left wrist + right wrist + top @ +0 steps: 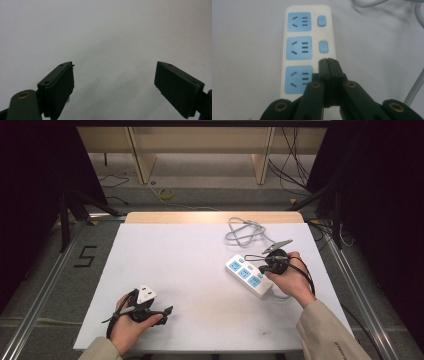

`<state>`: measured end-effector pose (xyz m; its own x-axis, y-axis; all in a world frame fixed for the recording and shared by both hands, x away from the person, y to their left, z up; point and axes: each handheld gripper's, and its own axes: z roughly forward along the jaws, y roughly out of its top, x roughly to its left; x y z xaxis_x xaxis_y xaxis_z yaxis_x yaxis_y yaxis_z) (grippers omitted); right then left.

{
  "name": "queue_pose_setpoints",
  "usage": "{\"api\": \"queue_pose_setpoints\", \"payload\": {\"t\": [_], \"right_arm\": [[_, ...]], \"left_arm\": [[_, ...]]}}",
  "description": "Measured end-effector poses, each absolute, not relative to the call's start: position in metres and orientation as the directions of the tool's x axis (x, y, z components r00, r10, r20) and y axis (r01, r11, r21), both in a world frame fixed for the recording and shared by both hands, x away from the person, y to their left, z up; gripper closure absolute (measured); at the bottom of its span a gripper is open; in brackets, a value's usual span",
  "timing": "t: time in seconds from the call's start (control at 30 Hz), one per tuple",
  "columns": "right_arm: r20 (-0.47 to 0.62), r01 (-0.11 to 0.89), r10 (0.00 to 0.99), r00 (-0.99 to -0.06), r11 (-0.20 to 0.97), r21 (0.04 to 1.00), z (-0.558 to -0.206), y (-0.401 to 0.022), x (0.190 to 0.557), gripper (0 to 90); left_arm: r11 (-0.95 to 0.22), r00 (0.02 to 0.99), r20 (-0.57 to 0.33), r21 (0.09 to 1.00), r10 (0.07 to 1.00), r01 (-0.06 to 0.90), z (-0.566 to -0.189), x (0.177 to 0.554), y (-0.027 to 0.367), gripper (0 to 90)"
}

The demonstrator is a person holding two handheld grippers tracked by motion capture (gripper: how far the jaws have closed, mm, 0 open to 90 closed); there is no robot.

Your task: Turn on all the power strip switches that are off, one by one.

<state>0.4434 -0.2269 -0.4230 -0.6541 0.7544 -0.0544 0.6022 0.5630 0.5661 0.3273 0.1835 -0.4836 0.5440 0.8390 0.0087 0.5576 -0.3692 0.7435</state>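
Where sockets number three: power strip [308, 50].

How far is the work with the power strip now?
Done: power strip lies flat on the table, nothing plugged in. In hand: the right gripper, jaws shut, sits over the nearest switch position. Left: two switches farther along; left gripper waits open.

We see the white table [200, 270] brightly, evenly lit against dark surroundings. Soft shadows fall beneath the left gripper [113, 82] jaws; both gripper views look slightly soft and grainy.
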Motion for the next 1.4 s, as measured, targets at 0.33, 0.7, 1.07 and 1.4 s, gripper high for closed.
{"api": "queue_pose_setpoints", "payload": {"t": [0.33, 0.7, 1.07, 1.4], "right_arm": [[-0.052, 0.624, 0.754, -0.655, 0.577, 0.527, -0.431, -0.224, 0.45, 90.0], [-0.049, 0.631, 0.75, -0.66, 0.589, 0.504, -0.435, -0.224, 0.453, 90.0], [-0.033, 0.64, 0.749, -0.662, 0.588, 0.494, -0.436, -0.223, 0.455, 90.0], [-0.022, 0.649, 0.75, -0.661, 0.587, 0.484, -0.437, -0.223, 0.455, 90.0]], "left_arm": [[-0.366, 0.542, 0.006, 0.744, 0.84, 0.559, -0.484, 0.327, 0.184, 15.8], [-0.364, 0.541, 0.005, 0.744, 0.841, 0.56, -0.484, 0.327, 0.183, 15.8], [-0.367, 0.545, 0.005, 0.744, 0.839, 0.558, -0.484, 0.327, 0.183, 15.8], [-0.369, 0.545, 0.009, 0.744, 0.838, 0.556, -0.484, 0.327, 0.183, 15.8]]}}
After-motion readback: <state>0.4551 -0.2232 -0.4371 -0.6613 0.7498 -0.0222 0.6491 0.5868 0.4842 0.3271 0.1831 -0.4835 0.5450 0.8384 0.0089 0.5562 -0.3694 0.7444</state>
